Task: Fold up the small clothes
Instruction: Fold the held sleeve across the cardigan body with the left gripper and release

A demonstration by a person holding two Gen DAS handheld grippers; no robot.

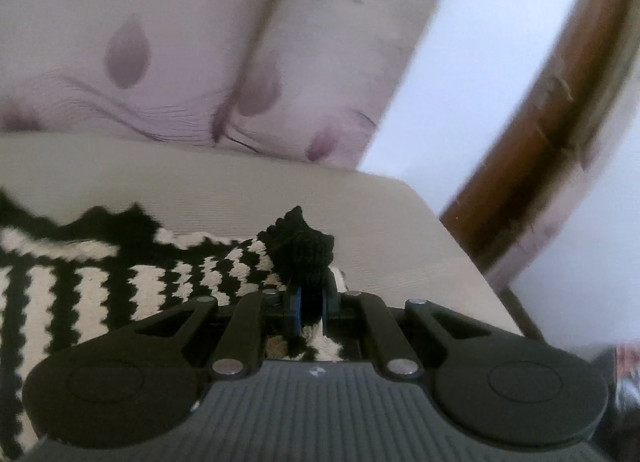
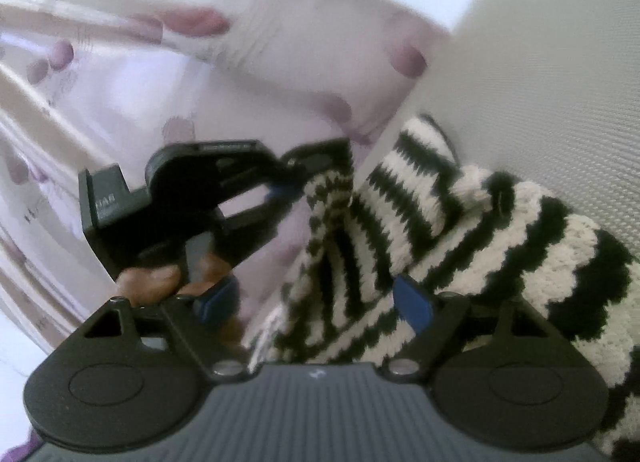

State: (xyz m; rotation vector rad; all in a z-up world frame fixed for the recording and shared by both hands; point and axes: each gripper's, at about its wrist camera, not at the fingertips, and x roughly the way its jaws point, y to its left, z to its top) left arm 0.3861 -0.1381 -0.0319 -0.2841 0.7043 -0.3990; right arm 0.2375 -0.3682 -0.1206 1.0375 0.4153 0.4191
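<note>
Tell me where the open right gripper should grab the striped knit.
Probably the raised fold of the striped knit standing between the right gripper pads. Come straight ahead along the gripper, one pad on each side of the ridge. The left gripper already pinches the black edge, so take a separate spot.

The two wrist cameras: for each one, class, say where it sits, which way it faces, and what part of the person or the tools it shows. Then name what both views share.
Left wrist: sits on the left gripper, looking along its shut fingers, which pinch a black edge of the striped knit garment on the beige cushion; no hand shows.
Right wrist: sits on the right gripper, jaws open, facing the garment bunched ahead; the left gripper and the person's fingers show.
Shared: the garment, the left gripper, the floral curtain.
</note>
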